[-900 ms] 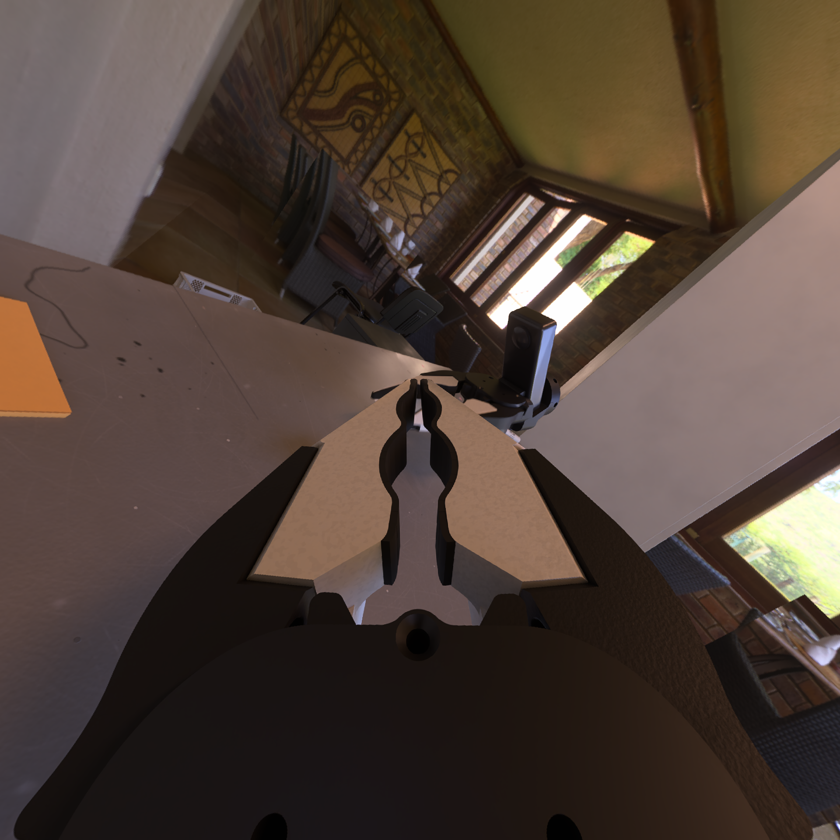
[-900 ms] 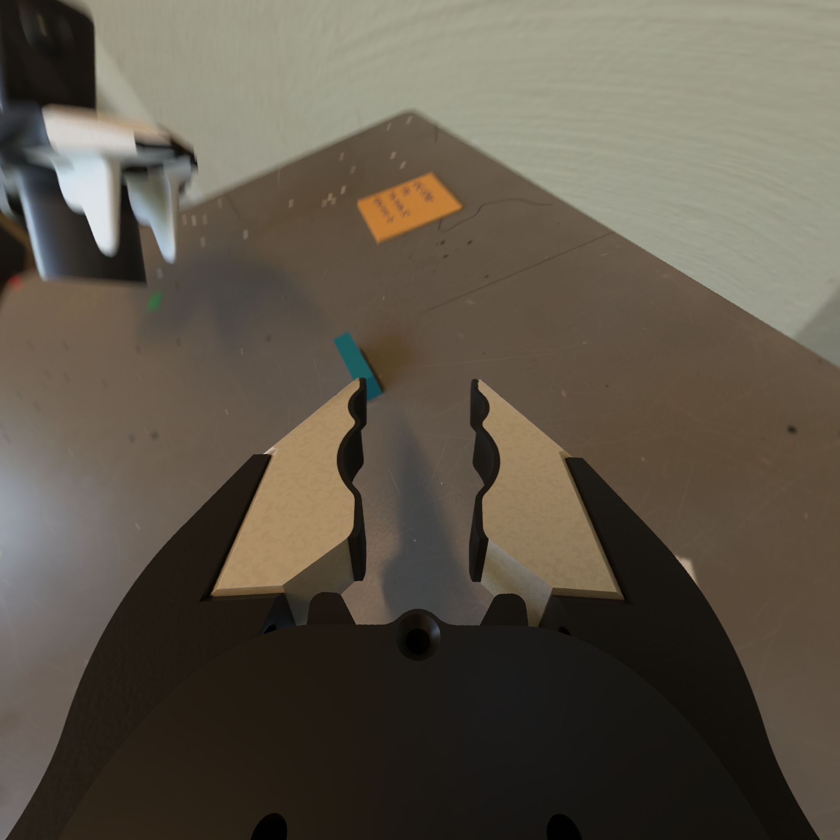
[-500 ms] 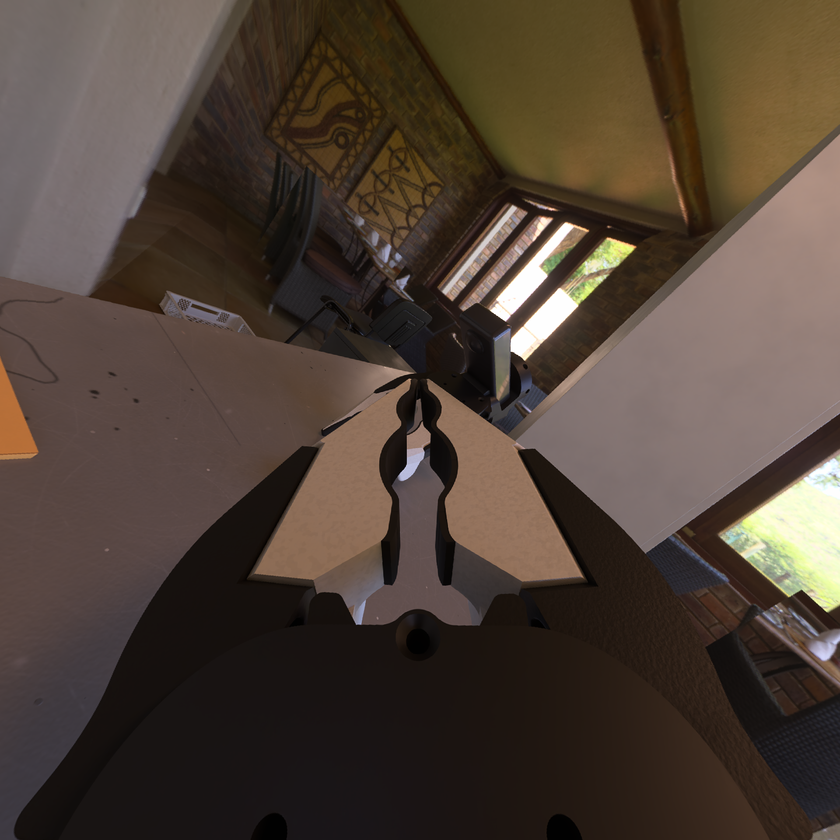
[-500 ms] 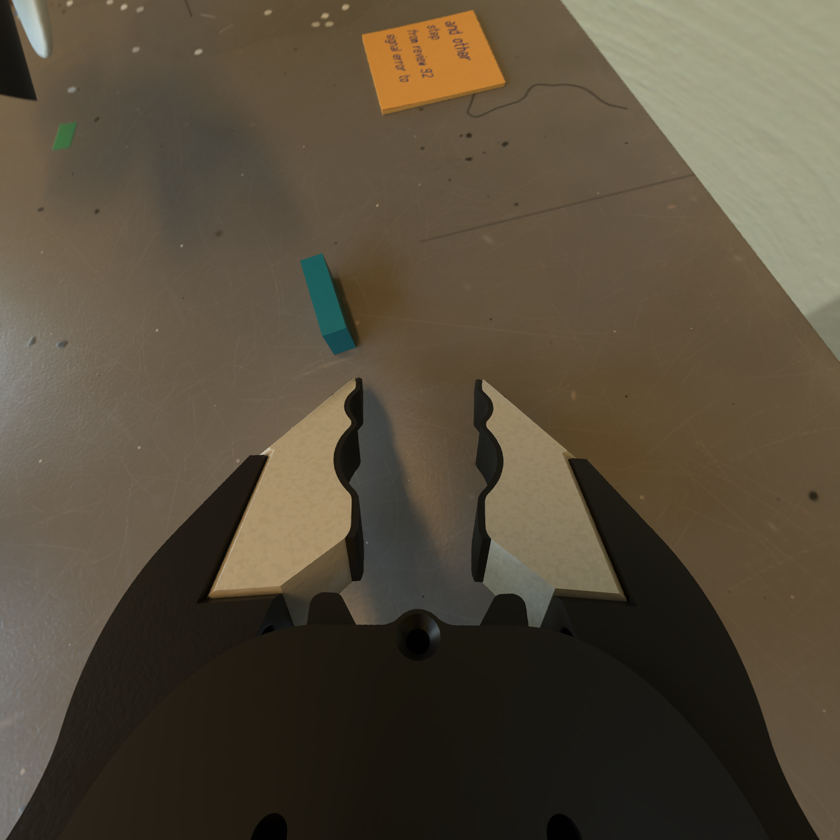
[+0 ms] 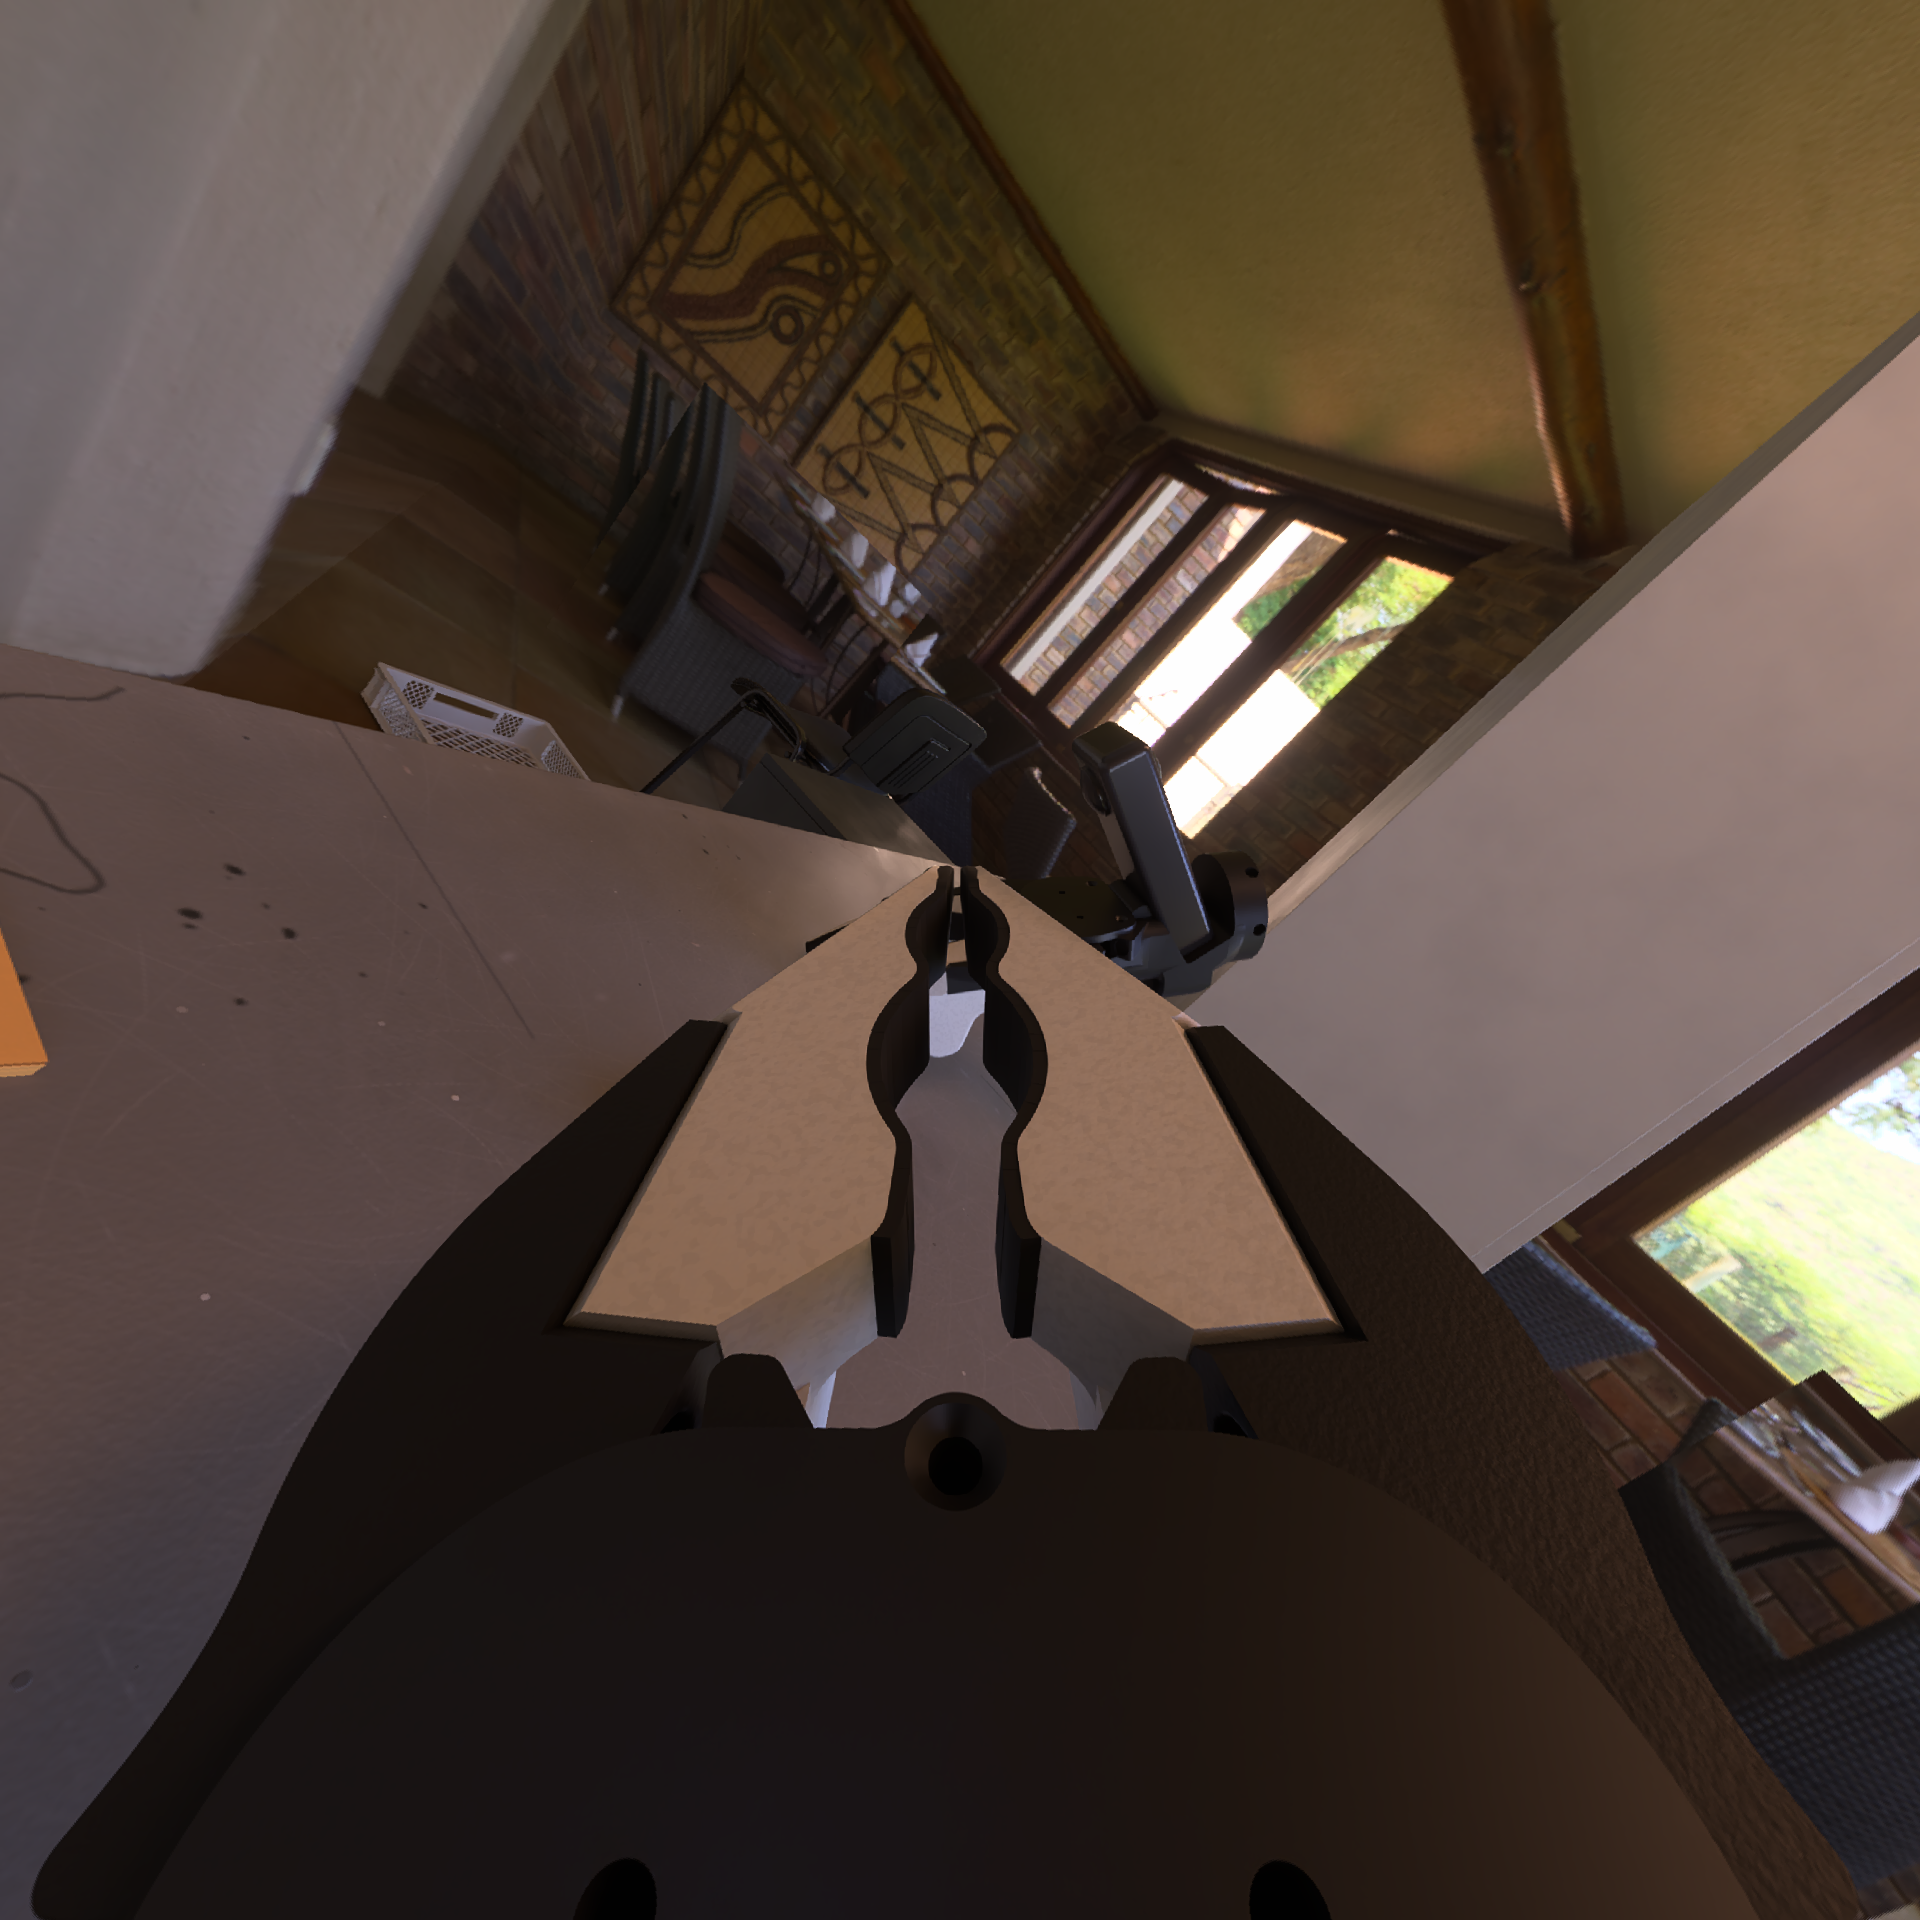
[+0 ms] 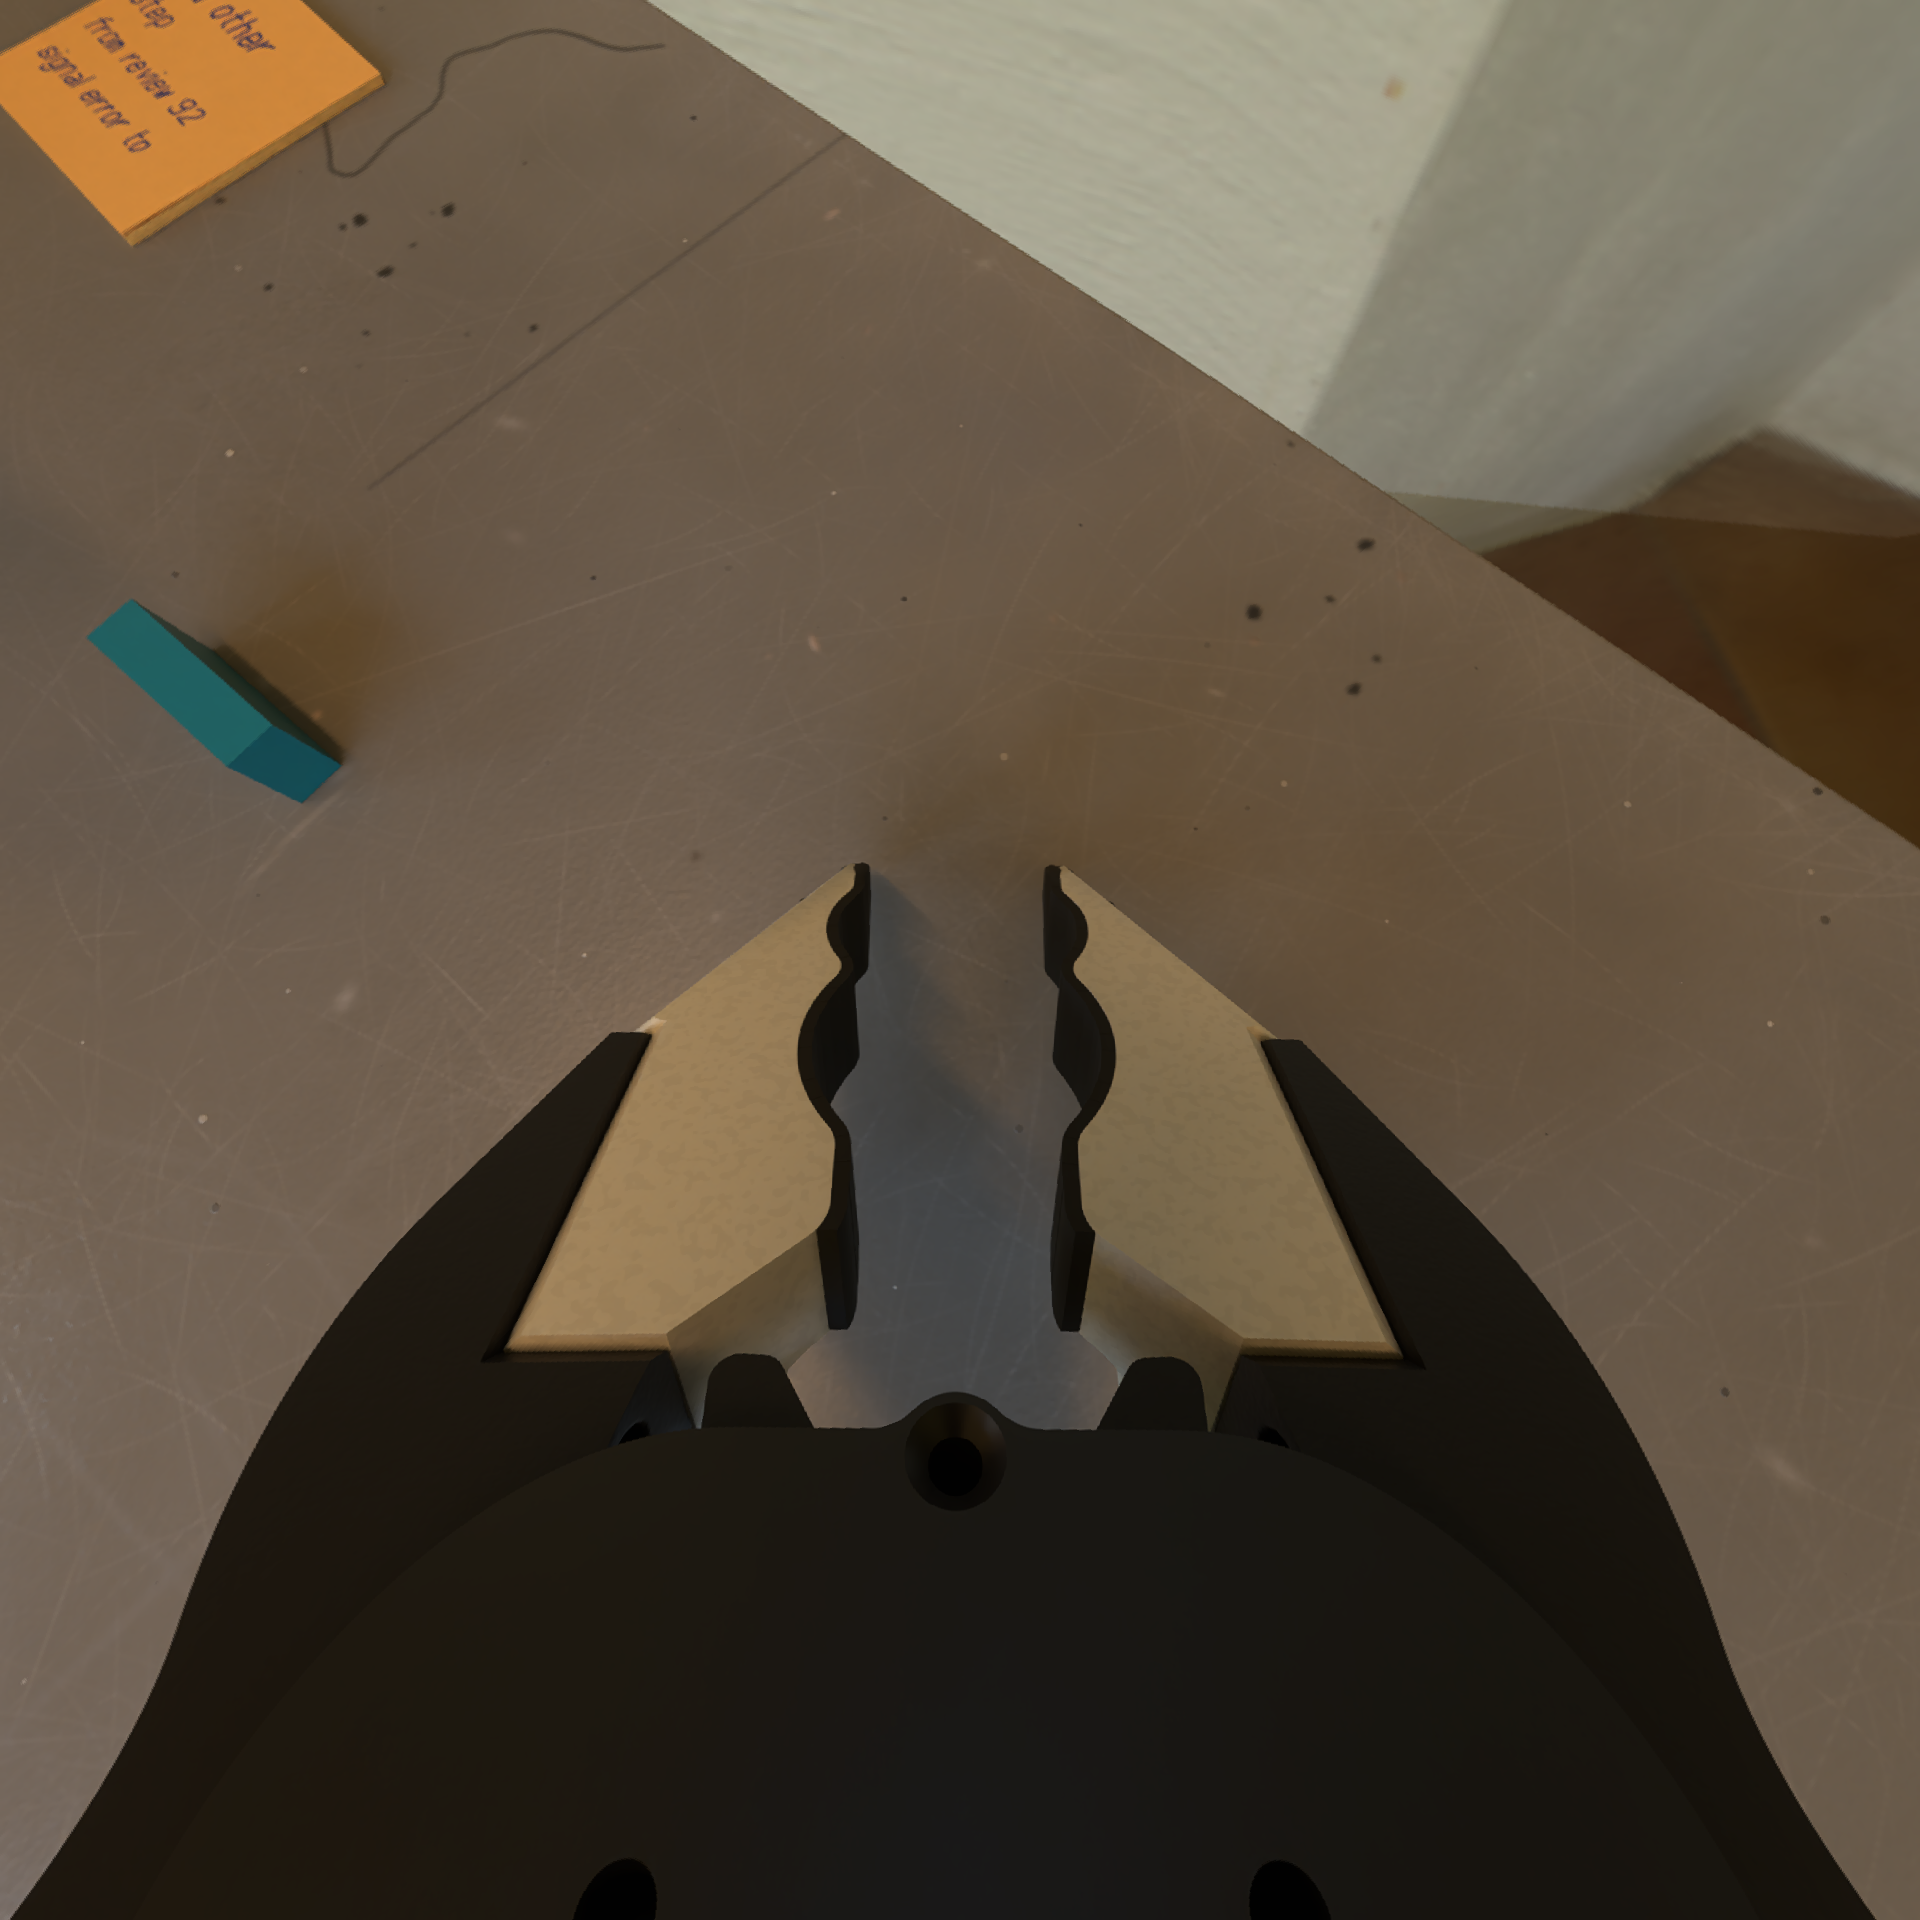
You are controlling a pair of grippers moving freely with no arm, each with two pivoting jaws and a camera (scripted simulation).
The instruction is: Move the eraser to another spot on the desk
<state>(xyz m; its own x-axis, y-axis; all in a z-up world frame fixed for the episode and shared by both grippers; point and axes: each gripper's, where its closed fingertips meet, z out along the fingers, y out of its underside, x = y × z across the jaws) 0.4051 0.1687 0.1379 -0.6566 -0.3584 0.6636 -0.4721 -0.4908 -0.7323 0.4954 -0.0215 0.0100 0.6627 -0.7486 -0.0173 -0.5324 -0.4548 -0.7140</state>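
A teal block-shaped eraser point(image 6: 213, 701) lies flat on the brown desk point(image 6: 935, 520), in the left part of the right wrist view. My right gripper point(image 6: 951, 883) is open and empty, low over the desk, with the eraser well to the left of its fingertips and apart from them. My left gripper point(image 5: 956, 883) is shut and empty, held above the desk point(image 5: 312, 1039). The eraser does not show in the left wrist view. The right gripper's body point(image 5: 1164, 883) shows just beyond the left fingertips.
An orange note pad point(image 6: 177, 104) lies at the far left of the desk, with a thin dark squiggle beside it; its edge shows in the left wrist view point(image 5: 16, 1018). The desk edge and a pale wall point(image 6: 1351, 208) run along the right. A white crate point(image 5: 468, 717) sits on the floor beyond.
The right gripper has swung to the right, so the eraser slid from just ahead of its left finger to far left. Its jaws have narrowed a little. The left gripper has barely moved.
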